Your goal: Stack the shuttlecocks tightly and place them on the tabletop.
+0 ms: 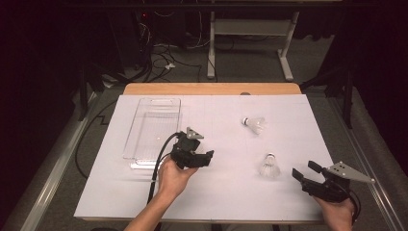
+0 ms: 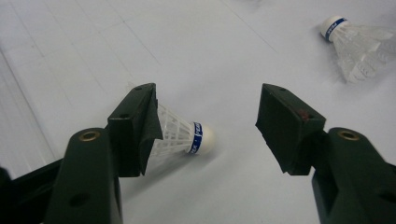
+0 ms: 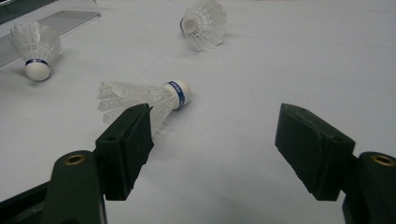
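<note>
Left hand-held gripper (image 1: 204,158): held above the middle of the desk, a little toward the near edge; its jaws are spread wide and pinch nothing.
Shuttlecock under the left hand-held gripper (image 2: 180,136): it lies on its side on the white sheet, the feathers partly behind one jaw, the cork tip with the blue band pointing into the gap between the jaws; I cannot tell if the jaw touches it.
Right hand-held gripper (image 1: 304,170): near the right near corner of the desk, jaws spread and nothing between them.
Shuttlecock near the right hand-held gripper (image 1: 269,166): on the white sheet just beside that gripper, toward the middle of the desk; in the right gripper view it lies on its side beyond one jaw.
Far shuttlecock (image 1: 254,124): on its side, right of the centre, closer to the far edge.
Clear tray (image 1: 144,122): on the left half of the desk, stretching toward the far edge.
Desk (image 1: 231,89): wooden, covered by a white sheet.
</note>
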A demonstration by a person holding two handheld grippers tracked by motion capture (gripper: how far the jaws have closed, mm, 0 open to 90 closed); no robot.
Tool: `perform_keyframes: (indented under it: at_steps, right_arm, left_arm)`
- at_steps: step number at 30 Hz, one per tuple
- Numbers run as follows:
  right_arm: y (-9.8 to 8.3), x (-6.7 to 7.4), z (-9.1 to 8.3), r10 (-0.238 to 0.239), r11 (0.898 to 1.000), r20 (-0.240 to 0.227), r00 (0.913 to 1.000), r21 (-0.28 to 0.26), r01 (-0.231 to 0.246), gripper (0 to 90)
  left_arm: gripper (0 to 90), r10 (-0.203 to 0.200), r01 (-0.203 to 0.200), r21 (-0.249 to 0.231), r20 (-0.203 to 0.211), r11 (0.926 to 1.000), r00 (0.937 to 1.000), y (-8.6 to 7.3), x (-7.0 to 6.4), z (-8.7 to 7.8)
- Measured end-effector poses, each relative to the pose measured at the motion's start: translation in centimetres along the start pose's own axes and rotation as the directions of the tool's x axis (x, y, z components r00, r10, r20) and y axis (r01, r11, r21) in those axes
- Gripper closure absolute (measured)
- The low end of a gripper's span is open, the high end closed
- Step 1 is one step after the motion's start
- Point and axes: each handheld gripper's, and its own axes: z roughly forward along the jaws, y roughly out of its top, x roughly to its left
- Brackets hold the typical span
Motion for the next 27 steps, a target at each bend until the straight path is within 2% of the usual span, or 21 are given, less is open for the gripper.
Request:
perform_keyframes:
  at_steps: [7, 9, 13, 18, 21, 23, 27]
  right_arm:
    - [0.0, 0.0, 0.1, -0.001, 1.0, -0.006, 1.0, 0.001, 0.001, 27.7]
    - [0.0, 0.0, 0.0, 0.0, 1.0, -0.007, 1.0, 0.001, 0.0, 27.7]
    - [0.0, 0.0, 0.1, 0.001, 1.0, -0.009, 1.0, 0.0, -0.001, 27.7]
    - [0.0, -0.1, 0.1, 0.003, 1.0, -0.009, 1.0, 0.002, -0.003, 27.7]
    - [0.0, 0.0, 0.1, 0.002, 1.0, -0.009, 1.0, 0.002, -0.002, 27.7]
    - [0.0, 0.0, 0.1, 0.002, 1.0, -0.01, 0.9999, 0.002, -0.002, 27.7]
    - [0.0, 0.0, 0.1, 0.002, 1.0, -0.012, 0.9999, 0.004, -0.002, 27.6]
  left_arm:
    - [40.0, -0.008, 0.008, 0.018, -0.015, 0.9998, 0.9999, 1.5, 0.8, -0.2]
    - [40.4, -0.029, 0.029, 0.03, -0.012, 0.9991, 0.9995, 1.9, 1.3, -0.1]
    - [41.2, -0.051, 0.052, 0.065, -0.017, 0.9965, 0.9986, 2.1, 2.2, 0.3]
    - [41.5, -0.069, 0.07, 0.085, -0.018, 0.994, 0.9975, 2.2, 2.9, 0.6]
    - [41.9, -0.074, 0.076, 0.097, -0.021, 0.9923, 0.997, 2.3, 3.2, 0.7]
    - [42.5, -0.058, 0.062, 0.116, -0.036, 0.9913, 0.9976, 2.5, 3.2, 0.8]
    - [43.2, -0.067, 0.07, 0.125, -0.026, 0.9897, 0.9974, 3.1, 3.3, 0.9]
